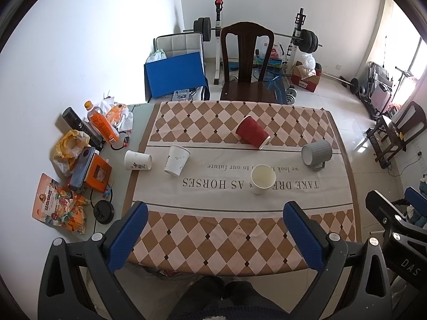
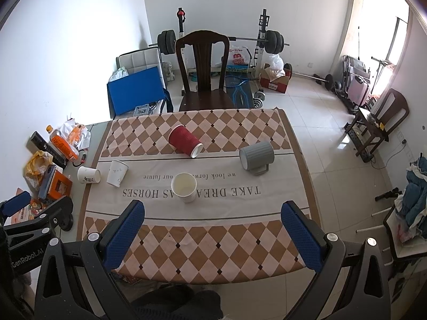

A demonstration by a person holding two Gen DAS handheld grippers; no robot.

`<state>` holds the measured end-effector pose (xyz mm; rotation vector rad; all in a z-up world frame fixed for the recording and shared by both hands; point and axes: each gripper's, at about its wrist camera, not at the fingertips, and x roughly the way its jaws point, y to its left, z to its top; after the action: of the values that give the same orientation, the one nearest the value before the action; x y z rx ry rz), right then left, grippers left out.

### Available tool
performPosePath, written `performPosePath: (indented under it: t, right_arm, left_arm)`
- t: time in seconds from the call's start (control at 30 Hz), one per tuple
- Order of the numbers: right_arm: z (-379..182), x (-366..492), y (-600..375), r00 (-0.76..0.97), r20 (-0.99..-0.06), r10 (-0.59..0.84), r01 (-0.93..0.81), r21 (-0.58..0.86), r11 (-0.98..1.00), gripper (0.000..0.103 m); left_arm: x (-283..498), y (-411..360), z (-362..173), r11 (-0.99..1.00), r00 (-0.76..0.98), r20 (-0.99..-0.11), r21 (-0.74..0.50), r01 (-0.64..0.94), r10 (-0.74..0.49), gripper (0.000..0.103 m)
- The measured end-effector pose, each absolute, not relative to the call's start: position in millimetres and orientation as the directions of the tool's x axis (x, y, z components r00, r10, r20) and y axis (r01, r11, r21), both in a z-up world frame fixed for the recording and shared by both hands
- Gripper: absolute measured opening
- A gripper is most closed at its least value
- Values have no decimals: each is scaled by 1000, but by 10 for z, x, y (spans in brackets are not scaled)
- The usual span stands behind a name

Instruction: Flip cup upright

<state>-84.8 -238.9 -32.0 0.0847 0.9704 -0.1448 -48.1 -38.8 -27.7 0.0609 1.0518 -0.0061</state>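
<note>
Left wrist view: five cups are counted on the checked tablecloth (image 1: 240,229) ahead of the jaws. One white paper cup (image 1: 262,179) is seen standing upright, mouth up, just beyond the gap between the jaws and nearer the right one. A second white paper cup (image 1: 177,159) is seen mouth up and tilted, farther ahead on the left. A third white cup (image 1: 138,160) is laid on its side at the cloth's left edge, beyond the left jaw. One red ribbed cup (image 1: 253,132) is laid on its side farthest ahead, its mouth turned toward the right. One grey mug (image 1: 316,152) is laid on its side beyond the right jaw, its handle against the cloth. One dark wooden chair (image 1: 246,61) is seen past the table's far edge.

The left gripper (image 1: 215,213) is held above the near table edge, looking down and forward, its jaws set wide apart with nothing between them. In the right wrist view the right gripper (image 2: 213,213) is held the same way, jaws wide apart and bare; the upright cup (image 2: 184,187) is seen just ahead of its gap, and the red cup (image 2: 185,140) and grey mug (image 2: 256,155) farther on.
</note>
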Motion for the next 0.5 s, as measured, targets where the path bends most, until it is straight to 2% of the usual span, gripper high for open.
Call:
performPosePath:
  t: [0.5]
  right_arm:
    - [-301, -820, -2387, 555, -828, -86, 163, 6, 987, 103]
  left_arm:
    - [-475, -395, -275, 998, 496, -868, 47, 33, 25, 103]
